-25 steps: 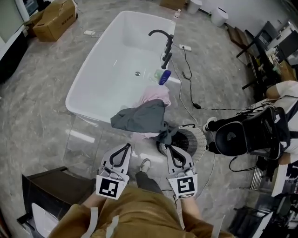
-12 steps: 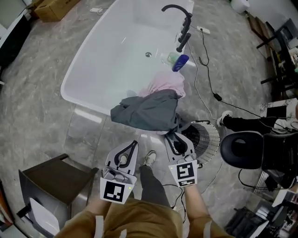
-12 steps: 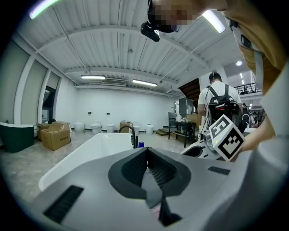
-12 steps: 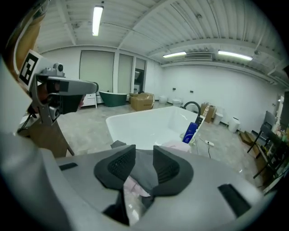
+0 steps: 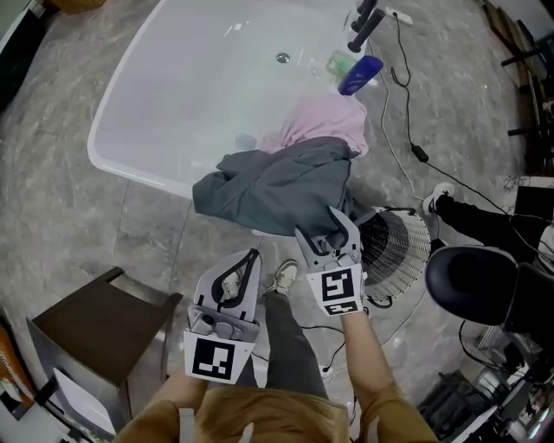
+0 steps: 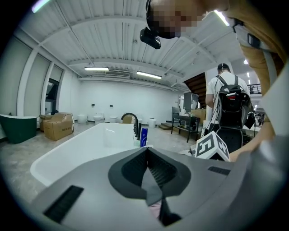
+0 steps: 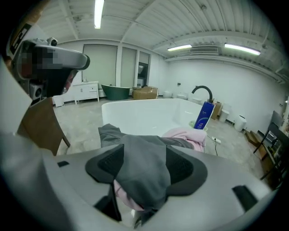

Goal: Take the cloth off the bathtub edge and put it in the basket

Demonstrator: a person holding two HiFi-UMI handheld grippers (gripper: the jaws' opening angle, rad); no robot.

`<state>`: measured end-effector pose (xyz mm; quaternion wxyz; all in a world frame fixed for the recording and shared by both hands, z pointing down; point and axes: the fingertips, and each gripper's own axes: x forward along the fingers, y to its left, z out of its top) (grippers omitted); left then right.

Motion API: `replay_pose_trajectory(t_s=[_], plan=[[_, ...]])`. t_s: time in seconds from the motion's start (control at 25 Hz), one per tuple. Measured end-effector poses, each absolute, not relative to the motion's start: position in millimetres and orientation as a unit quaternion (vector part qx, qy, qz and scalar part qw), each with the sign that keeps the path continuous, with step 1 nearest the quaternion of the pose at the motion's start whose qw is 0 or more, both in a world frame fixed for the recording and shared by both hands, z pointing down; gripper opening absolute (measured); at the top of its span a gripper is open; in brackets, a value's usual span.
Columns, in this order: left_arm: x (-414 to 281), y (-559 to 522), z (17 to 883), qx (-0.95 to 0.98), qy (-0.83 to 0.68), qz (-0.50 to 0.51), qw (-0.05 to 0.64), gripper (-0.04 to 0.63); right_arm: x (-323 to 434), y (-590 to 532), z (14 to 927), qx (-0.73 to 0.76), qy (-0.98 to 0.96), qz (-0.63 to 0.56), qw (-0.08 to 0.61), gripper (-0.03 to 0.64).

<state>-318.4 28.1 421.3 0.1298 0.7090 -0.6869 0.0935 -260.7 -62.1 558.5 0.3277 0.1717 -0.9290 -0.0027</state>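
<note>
We hold the right gripper [image 5: 325, 227] at the near edge of the grey cloth [image 5: 277, 186]. Its jaws stand wide apart, and a fold of that cloth hangs between the pads without being pinched. The cloth is draped over the near right rim of the white bathtub [image 5: 130, 169], partly inside and partly spilling down the outer wall. A pink cloth [image 5: 325, 121] lies under it and shows beyond its far side. We also see a bit of pink below the grey fold in the right gripper view.

The left gripper [image 5: 253, 255] sits lower and to the left, well apart from the cloth. Its jaws are pressed together with nothing in them.

The white ribbed basket [image 5: 415, 260] stands on the floor just right of the right gripper, below the tub's corner.

On the far right rim a blue bottle [image 5: 360, 74] stands beside the black faucet [image 5: 363, 26]. Its label print is too small for us to read. Each gripper carries a cube with a black-and-white square marker; these are patterns, not letters.

A black cable [image 5: 402, 130] runs along the floor to the right of the tub. A dark brown stool [image 5: 86, 329] stands near left. Our shoe [image 5: 282, 275] shows between the two grippers.
</note>
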Motion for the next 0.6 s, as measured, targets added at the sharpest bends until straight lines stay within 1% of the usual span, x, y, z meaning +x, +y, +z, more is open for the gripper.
replay_pose_trajectory(t_s=[0.12, 0.28, 0.6], plan=[[-322, 29, 440, 0.699, -0.693, 0.092, 0.147, 0.008, -263, -71, 586, 0.173, -0.923, 0.006, 0.344, 0.318], [-327, 24, 458, 0.692, -0.699, 0.093, 0.156, 0.008, -264, -79, 618, 0.170, -0.914, 0.027, 0.366, 0.357], [-324, 8, 470, 0.689, -0.701, 0.087, 0.163, 0.008, -275, -85, 651, 0.150, -0.907, 0.034, 0.392, 0.361]])
